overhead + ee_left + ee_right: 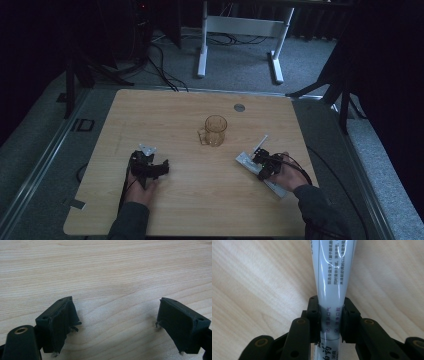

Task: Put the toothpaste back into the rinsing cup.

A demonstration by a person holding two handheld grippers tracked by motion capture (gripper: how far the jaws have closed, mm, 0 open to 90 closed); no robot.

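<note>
White tube (331, 277) lies clamped between the right tongs (330, 320), on the table (200, 200).

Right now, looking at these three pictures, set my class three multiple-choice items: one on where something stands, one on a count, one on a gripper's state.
1. Where does the amber glass mug stand?
A. near the middle of the table
B. on the floor
C. between the left gripper's jaws

2. How many mugs are on the table?
A. three
B. one
C. none

3. What is the right gripper doing?
A. hanging open over bare wood
B. lying on its side
C. clamping a white tube

Answers: 1 A, the high view shows it mid-table between the two hands. 2 B, a single mug shows there. 3 C, the right gripper view shows both jaws pressed on the tube, while the left gripper gapes wide.
</note>
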